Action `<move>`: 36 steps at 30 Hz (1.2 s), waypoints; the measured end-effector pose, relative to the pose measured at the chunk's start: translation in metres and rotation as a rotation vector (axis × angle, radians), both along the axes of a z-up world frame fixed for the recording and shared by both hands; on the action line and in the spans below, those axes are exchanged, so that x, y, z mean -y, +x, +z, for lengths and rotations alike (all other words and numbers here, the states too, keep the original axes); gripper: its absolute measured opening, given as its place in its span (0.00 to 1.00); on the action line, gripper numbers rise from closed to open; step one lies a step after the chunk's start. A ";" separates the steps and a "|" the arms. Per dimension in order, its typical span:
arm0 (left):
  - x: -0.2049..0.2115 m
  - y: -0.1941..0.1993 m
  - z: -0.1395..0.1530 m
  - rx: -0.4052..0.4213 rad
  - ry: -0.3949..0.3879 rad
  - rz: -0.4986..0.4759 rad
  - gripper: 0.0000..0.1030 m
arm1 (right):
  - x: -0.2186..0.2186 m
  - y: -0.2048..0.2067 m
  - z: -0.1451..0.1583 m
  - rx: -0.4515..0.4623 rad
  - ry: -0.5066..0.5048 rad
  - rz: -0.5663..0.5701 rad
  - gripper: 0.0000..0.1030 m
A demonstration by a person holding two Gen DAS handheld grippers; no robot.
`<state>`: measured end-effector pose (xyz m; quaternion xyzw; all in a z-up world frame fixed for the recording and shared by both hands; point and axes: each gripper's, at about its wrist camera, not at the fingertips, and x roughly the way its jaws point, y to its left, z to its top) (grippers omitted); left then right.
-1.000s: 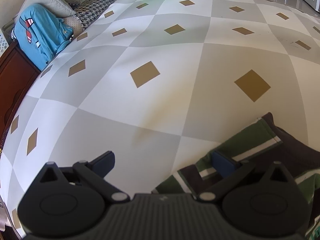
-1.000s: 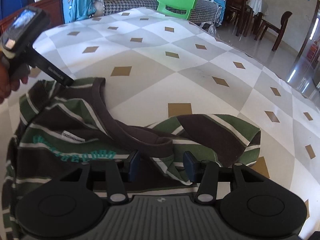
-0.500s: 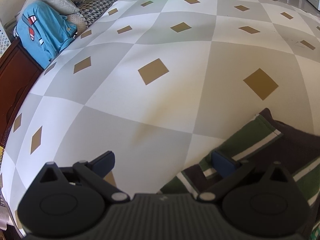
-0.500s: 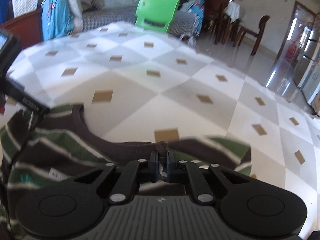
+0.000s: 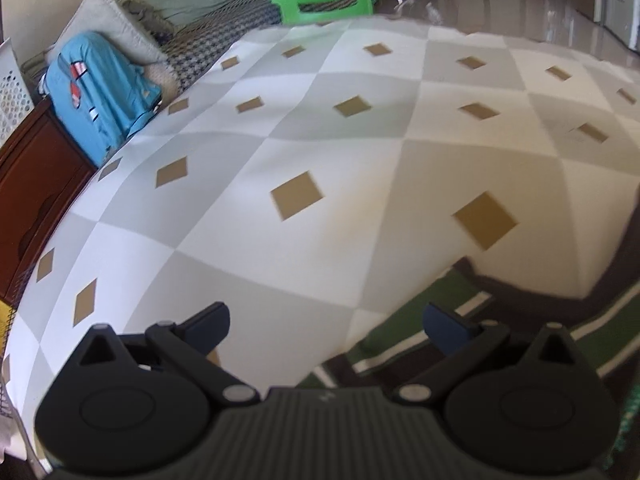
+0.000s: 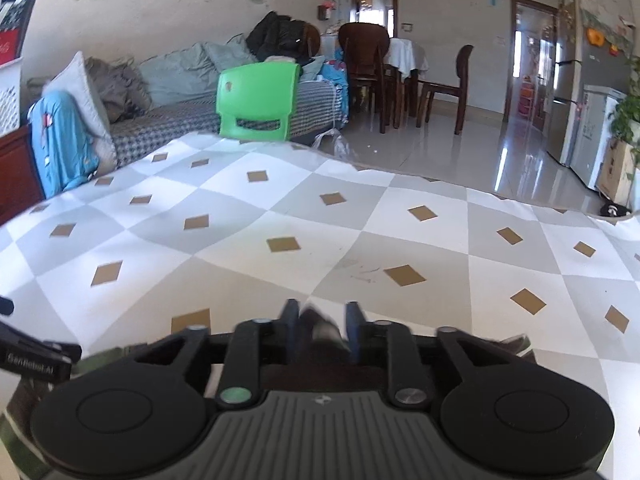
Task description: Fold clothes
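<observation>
Shirt (image 5: 472, 344) lower right | right tool (image 6: 322, 330) now pinching its fabric — lifted since a second ago | left tool (image 5: 326, 326) spread over the worktop (image 5: 320, 160) | fold likely underway

There is one striped shirt (image 5: 552, 336), at about five o'clock in the left wrist view. Two grippers show: the left gripper (image 5: 326, 326) and the right gripper (image 6: 322, 326). At twelve o'clock stands one green plastic chair (image 6: 258, 98). Two dark wooden chairs (image 6: 366, 68) stand at one o'clock. One blue garment (image 5: 100, 92) hangs at ten o'clock beside one pale pillow (image 5: 106, 24).
</observation>
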<state>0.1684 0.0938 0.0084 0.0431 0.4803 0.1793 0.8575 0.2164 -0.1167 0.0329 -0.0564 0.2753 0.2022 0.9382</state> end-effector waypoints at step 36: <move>0.054 0.010 -0.037 -0.079 0.033 -0.136 1.00 | 0.077 0.006 -0.039 -0.214 -0.168 -0.087 0.33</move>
